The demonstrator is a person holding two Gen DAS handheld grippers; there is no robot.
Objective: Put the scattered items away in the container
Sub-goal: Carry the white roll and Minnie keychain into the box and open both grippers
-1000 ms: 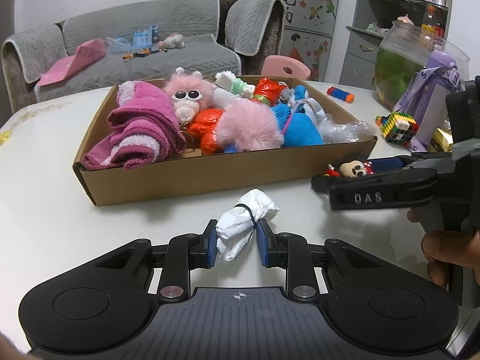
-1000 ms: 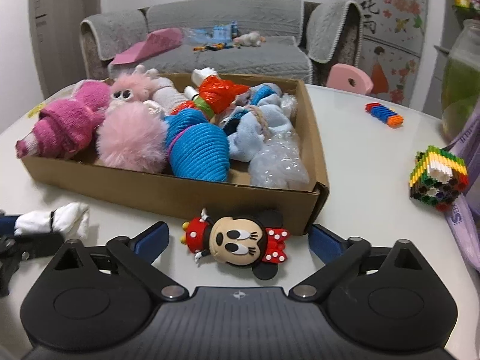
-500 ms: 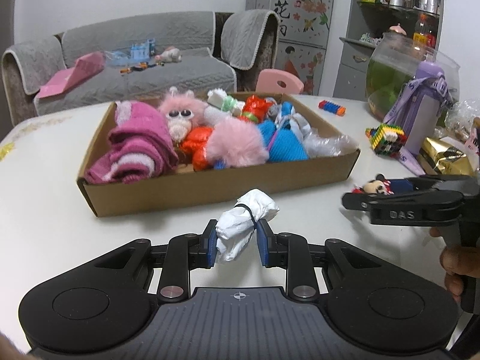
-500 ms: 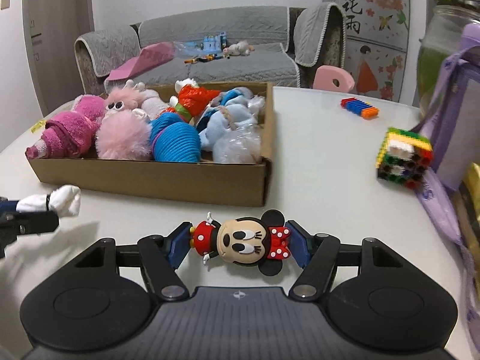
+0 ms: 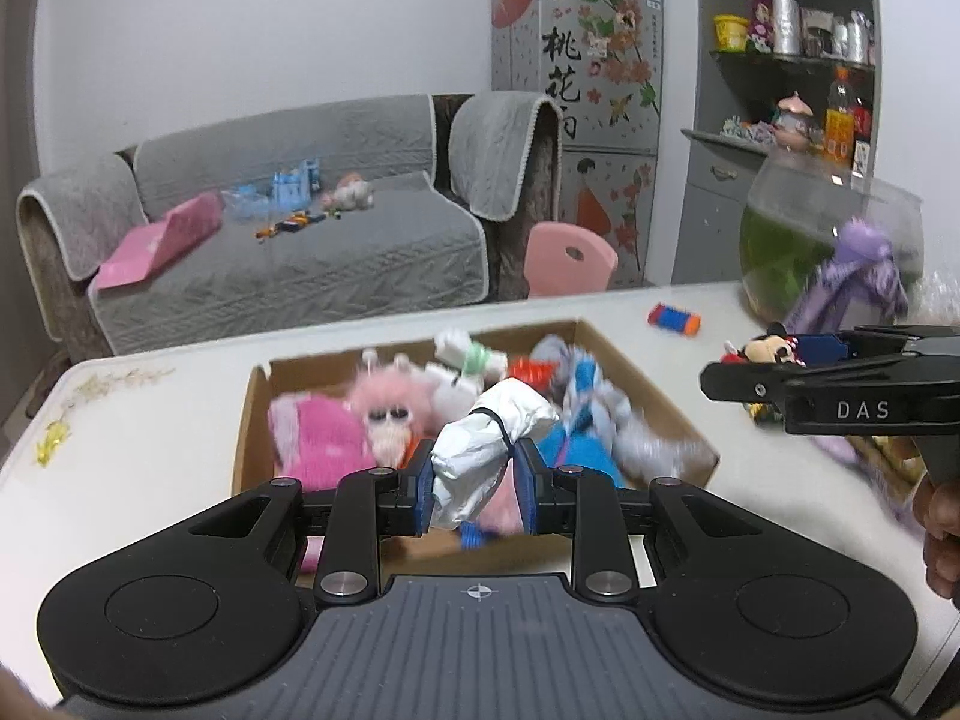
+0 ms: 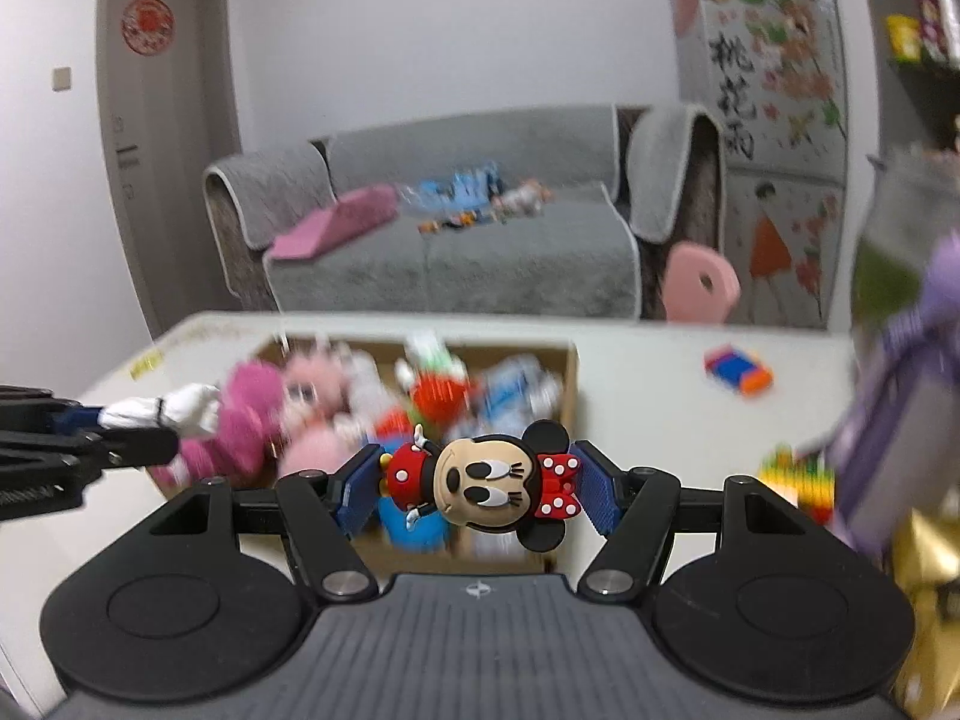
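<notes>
My left gripper [image 5: 474, 489] is shut on a white rolled cloth bundle [image 5: 489, 441] tied with a black band, held in the air above the near side of the cardboard box [image 5: 690, 420]. The box holds pink, blue and orange soft toys. My right gripper [image 6: 477, 495] is shut on a Minnie Mouse toy [image 6: 489, 489], raised above the box's near right part [image 6: 573, 360]. The right gripper with the toy also shows in the left wrist view [image 5: 765, 351], and the bundle shows in the right wrist view [image 6: 162, 411].
On the white table [image 5: 150, 420] lie a blue-orange block [image 5: 673, 319], a multicoloured brick cube [image 6: 798, 477], a purple bottle [image 5: 852, 282], a glass fish bowl [image 5: 798, 228] and a gold packet [image 6: 924, 564] at the right. A pink chair [image 5: 567, 261] and sofa stand behind.
Both grippers have lifted off the table and moved forward over the box, the left with the white bundle, the right having closed on the Minnie toy.
</notes>
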